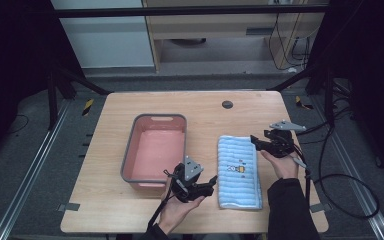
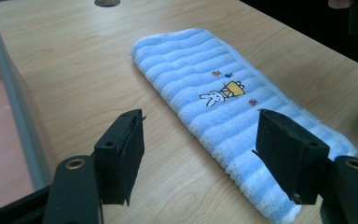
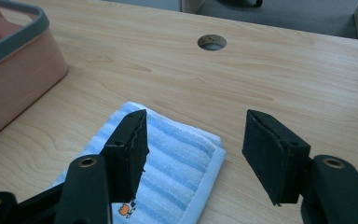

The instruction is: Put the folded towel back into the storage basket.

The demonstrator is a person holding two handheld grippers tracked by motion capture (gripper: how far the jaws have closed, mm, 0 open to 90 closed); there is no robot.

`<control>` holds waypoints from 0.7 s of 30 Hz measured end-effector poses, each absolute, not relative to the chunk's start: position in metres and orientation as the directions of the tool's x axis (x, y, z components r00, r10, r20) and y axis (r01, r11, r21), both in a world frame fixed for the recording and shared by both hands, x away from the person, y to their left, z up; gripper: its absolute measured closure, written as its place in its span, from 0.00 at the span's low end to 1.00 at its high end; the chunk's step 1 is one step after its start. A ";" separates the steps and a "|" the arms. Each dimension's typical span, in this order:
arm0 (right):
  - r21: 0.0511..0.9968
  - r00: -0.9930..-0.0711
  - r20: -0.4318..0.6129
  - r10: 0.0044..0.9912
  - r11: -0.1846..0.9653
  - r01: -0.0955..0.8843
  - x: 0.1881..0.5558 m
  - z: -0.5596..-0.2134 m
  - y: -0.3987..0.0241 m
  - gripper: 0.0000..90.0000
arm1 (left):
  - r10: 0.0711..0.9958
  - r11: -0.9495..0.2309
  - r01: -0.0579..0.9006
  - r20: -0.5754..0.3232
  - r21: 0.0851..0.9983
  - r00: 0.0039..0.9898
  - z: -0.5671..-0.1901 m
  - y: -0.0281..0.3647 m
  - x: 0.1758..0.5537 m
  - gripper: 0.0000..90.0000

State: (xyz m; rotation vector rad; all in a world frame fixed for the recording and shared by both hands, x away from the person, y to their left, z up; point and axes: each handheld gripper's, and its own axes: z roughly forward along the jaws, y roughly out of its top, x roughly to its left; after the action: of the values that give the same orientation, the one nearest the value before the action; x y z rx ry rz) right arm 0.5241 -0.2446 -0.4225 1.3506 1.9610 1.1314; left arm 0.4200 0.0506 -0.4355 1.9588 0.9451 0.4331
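Observation:
A folded light-blue striped towel [image 1: 238, 171] with a small rabbit print lies flat on the wooden table, right of the pink basin [image 1: 152, 120]. My left gripper [image 1: 211, 186] hovers open at the towel's near left corner, its jaws wide apart with bare table and the towel's edge [image 2: 223, 93] between them. My right gripper [image 1: 254, 141] stands open by the towel's far right corner [image 3: 177, 163], and nothing is pinched between its jaws.
The grey-rimmed pink basin [image 3: 14, 35] sits left of the towel and looks empty. A round cable hole [image 1: 227, 104] marks the table's far side. Black cables trail off the table's right edge [image 1: 330, 180]. Bare wood surrounds the towel.

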 end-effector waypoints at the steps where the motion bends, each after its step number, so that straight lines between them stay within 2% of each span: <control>1: 0.845 -0.386 0.045 0.921 0.171 0.507 0.527 -0.425 -0.244 0.45 | 0.756 -0.315 0.450 -0.065 0.836 0.651 -0.438 0.049 0.420 0.36; 21: 0.806 -0.382 0.069 0.922 0.174 0.565 0.542 -0.456 -0.244 0.49 | 0.746 -0.366 0.488 -0.063 0.792 0.662 -0.474 0.021 0.426 0.40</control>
State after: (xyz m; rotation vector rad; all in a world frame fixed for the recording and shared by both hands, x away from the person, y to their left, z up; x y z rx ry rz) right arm 0.5424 -0.2443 -0.4565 1.4000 2.0179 1.0853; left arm 0.4261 0.0206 -0.4739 2.0391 0.9550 0.3910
